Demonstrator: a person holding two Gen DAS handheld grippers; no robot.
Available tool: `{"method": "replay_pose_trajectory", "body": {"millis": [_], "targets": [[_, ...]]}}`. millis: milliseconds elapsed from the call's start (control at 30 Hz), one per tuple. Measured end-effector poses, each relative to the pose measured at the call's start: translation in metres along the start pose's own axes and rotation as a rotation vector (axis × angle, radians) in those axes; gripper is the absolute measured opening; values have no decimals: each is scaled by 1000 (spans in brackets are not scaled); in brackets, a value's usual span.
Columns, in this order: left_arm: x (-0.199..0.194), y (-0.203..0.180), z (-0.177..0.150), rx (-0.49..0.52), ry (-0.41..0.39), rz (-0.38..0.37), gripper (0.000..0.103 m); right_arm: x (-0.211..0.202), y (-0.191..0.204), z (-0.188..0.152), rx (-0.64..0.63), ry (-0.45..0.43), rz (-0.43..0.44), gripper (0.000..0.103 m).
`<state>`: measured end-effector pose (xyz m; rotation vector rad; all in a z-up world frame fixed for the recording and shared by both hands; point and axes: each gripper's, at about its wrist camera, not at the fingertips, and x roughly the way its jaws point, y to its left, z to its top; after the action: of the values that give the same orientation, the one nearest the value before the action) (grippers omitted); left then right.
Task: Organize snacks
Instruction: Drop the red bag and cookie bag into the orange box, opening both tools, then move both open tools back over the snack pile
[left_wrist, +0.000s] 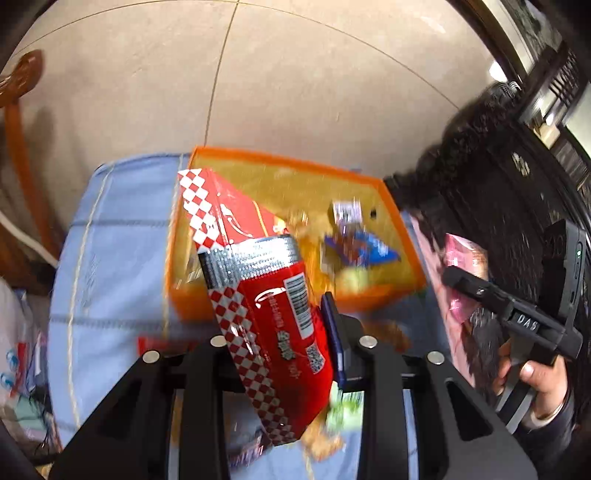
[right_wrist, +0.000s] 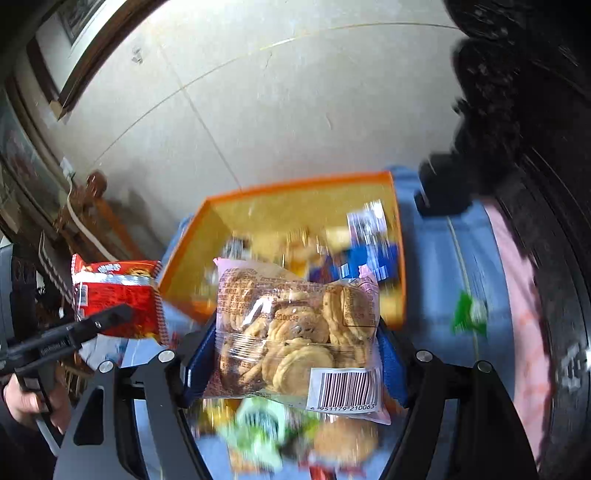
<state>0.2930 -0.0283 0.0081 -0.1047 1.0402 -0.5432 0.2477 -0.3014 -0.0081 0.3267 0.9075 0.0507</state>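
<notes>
A red snack bag (left_wrist: 273, 314) with checkered edges hangs lifted in front of the orange box (left_wrist: 280, 157). My left gripper (left_wrist: 280, 332) is shut on its lower half, and one blue pad (left_wrist: 330, 314) shows at its right side. In the right wrist view a clear and pink bag of cookies (right_wrist: 295, 332) sits between the blue pads, with my right gripper (right_wrist: 295, 350) shut on it, just before the orange box (right_wrist: 295, 184). Each view shows the other gripper: the right one (left_wrist: 465, 280) with the pink bag (left_wrist: 461, 254), the left one (right_wrist: 110, 317) with the red bag (right_wrist: 118, 291).
The box stands on a blue checked cloth (left_wrist: 118, 258) and holds several snack packets, one of them blue (left_wrist: 362, 251). Loose snacks lie on the cloth under the grippers, a green packet (right_wrist: 469, 314) to the right. A wooden chair (left_wrist: 18, 110) stands at the left. A dark fuzzy garment (left_wrist: 498, 147) fills the right.
</notes>
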Motion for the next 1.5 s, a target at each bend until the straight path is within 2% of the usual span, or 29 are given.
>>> {"method": "replay_pose_trajectory", "body": {"millis": [67,133,167,200,233,267,333,533,700,833,1067,1167,1300,1433,1500], "targets": [[21,1,23,-20,-10,3,32,26,0,19,7,9,-4,78],[36,0,35,-31,-15,61,65,42,-2,29,47,7,20,84],[40,-1,40,-28,-27,127,84,44,-6,31,91,-8,34,86],[39,-2,40,-18,-51,147,86,43,-6,29,118,-30,35,94],[38,-3,40,-2,-74,149,87,41,-9,26,136,-58,35,99],[37,-2,36,10,-79,149,88,41,-11,20,130,-68,31,99],[39,4,27,10,-60,168,89,44,-14,8,107,-38,10,99],[39,34,-19,-55,36,213,89,39,-32,-44,145,61,-31,99],[21,51,-62,-107,90,242,91,31,-29,-84,81,158,-38,99],[13,55,-100,-110,140,256,92,19,-20,-114,40,187,-36,99],[14,65,-170,-90,257,296,92,7,-23,-161,85,272,-38,99],[12,68,-182,-57,266,334,92,3,-27,-176,102,294,-46,99],[20,68,-178,49,240,345,92,-1,-31,-188,126,315,-51,99],[47,62,-174,198,303,385,92,-7,-35,-191,154,312,-53,99],[60,64,-172,230,328,400,92,-11,-38,-192,158,308,-63,99]]}}
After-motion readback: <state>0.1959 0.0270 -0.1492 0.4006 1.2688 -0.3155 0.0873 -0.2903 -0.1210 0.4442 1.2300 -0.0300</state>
